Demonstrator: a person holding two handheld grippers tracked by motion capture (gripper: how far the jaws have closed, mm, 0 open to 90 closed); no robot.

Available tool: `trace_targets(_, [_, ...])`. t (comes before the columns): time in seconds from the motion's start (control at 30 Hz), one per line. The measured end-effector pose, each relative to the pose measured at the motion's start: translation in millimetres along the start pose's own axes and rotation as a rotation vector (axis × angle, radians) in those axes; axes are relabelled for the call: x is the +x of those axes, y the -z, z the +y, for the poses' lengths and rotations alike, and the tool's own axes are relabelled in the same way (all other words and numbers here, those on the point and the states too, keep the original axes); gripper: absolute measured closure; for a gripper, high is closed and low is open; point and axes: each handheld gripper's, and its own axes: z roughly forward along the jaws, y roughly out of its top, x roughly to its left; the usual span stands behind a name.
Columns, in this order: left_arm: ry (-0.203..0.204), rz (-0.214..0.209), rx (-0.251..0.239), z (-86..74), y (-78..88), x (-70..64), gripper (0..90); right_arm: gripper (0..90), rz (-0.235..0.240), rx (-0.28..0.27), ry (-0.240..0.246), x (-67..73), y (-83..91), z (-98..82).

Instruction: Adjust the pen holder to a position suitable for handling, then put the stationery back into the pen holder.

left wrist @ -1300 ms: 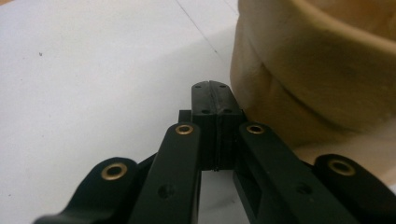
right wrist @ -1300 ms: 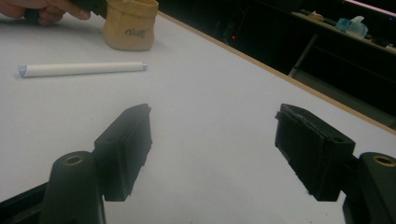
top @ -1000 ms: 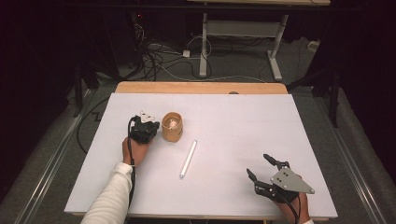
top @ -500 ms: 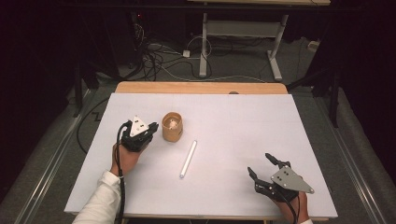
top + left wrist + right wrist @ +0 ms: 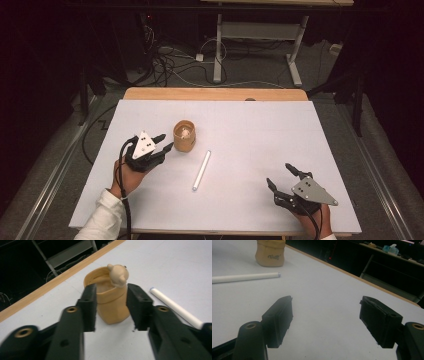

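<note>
A tan cup (image 5: 184,139) stands left of the middle of the white tabletop (image 5: 260,125), with a small tan bear figure (image 5: 118,275) at its rim. My left gripper (image 5: 165,141) sits just left of the cup, pointing at it. In the left gripper view the left gripper (image 5: 111,308) has just been opening its jaws; they frame the cup (image 5: 110,306) without pressing on it. A white stick (image 5: 201,170) lies right of the cup. My right gripper (image 5: 280,175) rests open near the front right, and nothing lies between the jaws of the right gripper (image 5: 325,315).
A wooden strip (image 5: 215,94) runs along the table's far edge. Beyond it are cables (image 5: 170,60) on the floor and a metal desk frame (image 5: 260,35). The stick (image 5: 244,277) and cup (image 5: 270,255) lie far ahead of the right gripper.
The left gripper drew back from the cup toward the front left, and its jaws went from shut to apart. The right gripper stayed where it was.
</note>
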Motion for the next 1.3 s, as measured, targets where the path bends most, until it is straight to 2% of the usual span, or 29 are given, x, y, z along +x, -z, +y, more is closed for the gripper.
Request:
trace_targets(0.1, [-0.007, -0.013, -0.014, -8.6, 7.4, -0.7, 39.2, 25.3, 0.011, -0.012, -0.007, -2.4, 0.3, -0.2])
trace_targets(0.13, [-0.002, -0.008, -0.016, -11.8, 9.2, -1.3, 39.2, 25.3, 0.011, -0.012, -0.007, -2.4, 0.3, -0.2])
trace_targets(0.2, [-0.01, 0.024, -0.027, -21.3, 15.9, -5.2, 29.3, 26.3, 0.03, -0.025, -0.008, -3.7, -0.5, 1.5])
trace_targets(0.27, [-0.014, 0.022, -0.029, -24.1, 18.3, -6.2, 27.3, 26.3, 0.029, -0.025, -0.005, -3.6, -1.0, 2.1])
trace_targets(0.3, [-0.016, 0.031, -0.03, -26.6, 20.7, -7.5, 22.5, 26.2, 0.033, -0.027, -0.014, -3.4, -1.6, 2.5])
trace_targets(0.33, [-0.016, 0.035, -0.025, -29.1, 22.9, -8.6, 21.2, 25.7, 0.044, -0.029, -0.012, -3.3, -2.9, 3.2])
trace_targets(0.47, [-0.009, 0.034, 0.0, -40.2, 31.7, -13.4, 19.4, 25.4, 0.054, -0.028, -0.015, -3.7, -5.2, 3.6])
trace_targets(0.6, [-0.003, 0.035, 0.039, -54.0, 39.2, -20.3, 18.1, 25.3, 0.053, -0.023, 0.002, -4.6, -6.6, 4.5])
trace_targets(0.67, [-0.023, 0.039, 0.057, -60.0, 43.8, -24.2, 18.1, 25.3, 0.059, -0.026, -0.009, -5.5, -7.3, 4.1])
trace_targets(0.77, [-0.026, 0.019, 0.062, -67.1, 48.1, -28.6, 16.1, 24.6, 0.069, -0.029, -0.005, -5.8, -8.2, 3.6])
trace_targets(0.93, [-0.055, 0.008, 0.079, -71.5, 50.1, -36.2, 15.8, 24.6, 0.075, -0.029, 0.008, -3.0, -9.5, 5.3])
trace_targets(1.07, [-0.055, 0.0, 0.08, -72.4, 49.5, -38.2, 15.8, 24.6, 0.081, -0.02, 0.009, -2.6, -10.1, 3.8])
trace_targets(1.2, [-0.073, -0.005, 0.108, -71.6, 46.2, -41.1, 15.8, 24.6, 0.077, -0.016, 0.012, -3.6, -9.9, 4.2])
trace_targets(1.3, [-0.063, -0.012, 0.133, -70.8, 44.5, -40.9, 16.1, 24.7, 0.079, -0.011, 0.012, -3.5, -10.0, 3.8])
